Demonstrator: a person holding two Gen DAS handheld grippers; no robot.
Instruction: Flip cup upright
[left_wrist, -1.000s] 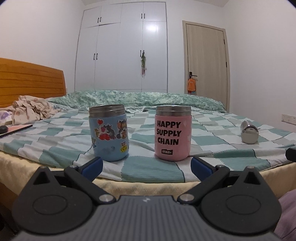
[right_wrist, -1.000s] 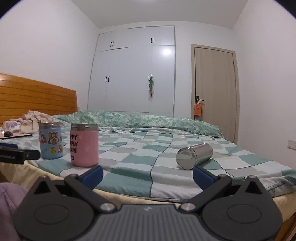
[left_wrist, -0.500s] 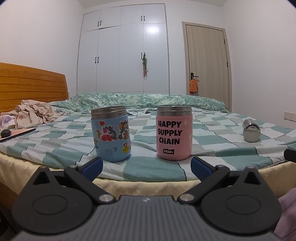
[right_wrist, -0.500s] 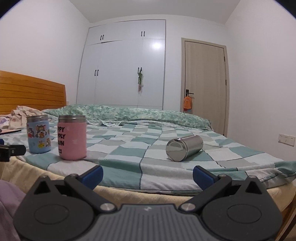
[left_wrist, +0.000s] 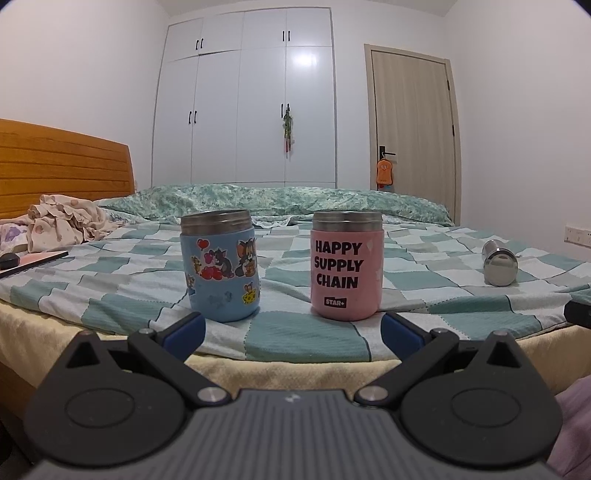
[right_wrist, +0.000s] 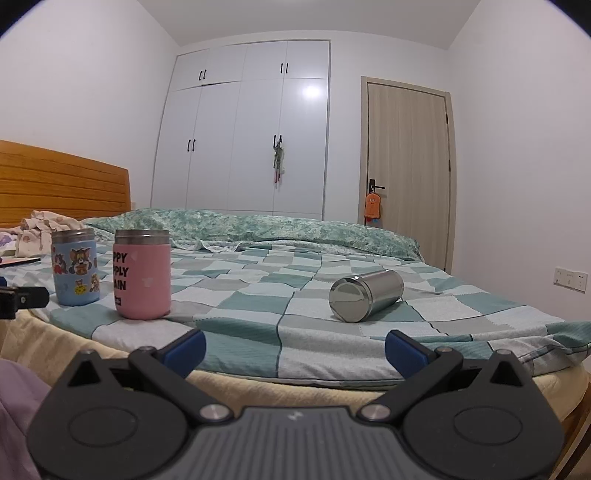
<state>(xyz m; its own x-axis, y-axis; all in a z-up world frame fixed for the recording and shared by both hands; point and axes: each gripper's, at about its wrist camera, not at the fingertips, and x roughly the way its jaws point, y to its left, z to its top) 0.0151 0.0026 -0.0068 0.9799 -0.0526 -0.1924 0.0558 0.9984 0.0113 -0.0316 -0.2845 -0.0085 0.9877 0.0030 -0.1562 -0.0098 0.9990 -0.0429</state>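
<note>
- The steel cup (right_wrist: 365, 294) lies on its side on the checked bedspread (right_wrist: 258, 295), well right of the pink cup (right_wrist: 142, 273) and blue cartoon cup (right_wrist: 74, 271), both upright.
- Right gripper (right_wrist: 294, 345): jaws wide, empty, near the bed's edge.
- Left gripper (left_wrist: 291, 330): jaws wide, empty, facing both upright cups.

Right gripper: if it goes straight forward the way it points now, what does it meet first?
Probably the checkered blanket at the bed's edge. The right gripper is open, and the steel cup lies on its side farther on, slightly right; depth is unclear.
</note>
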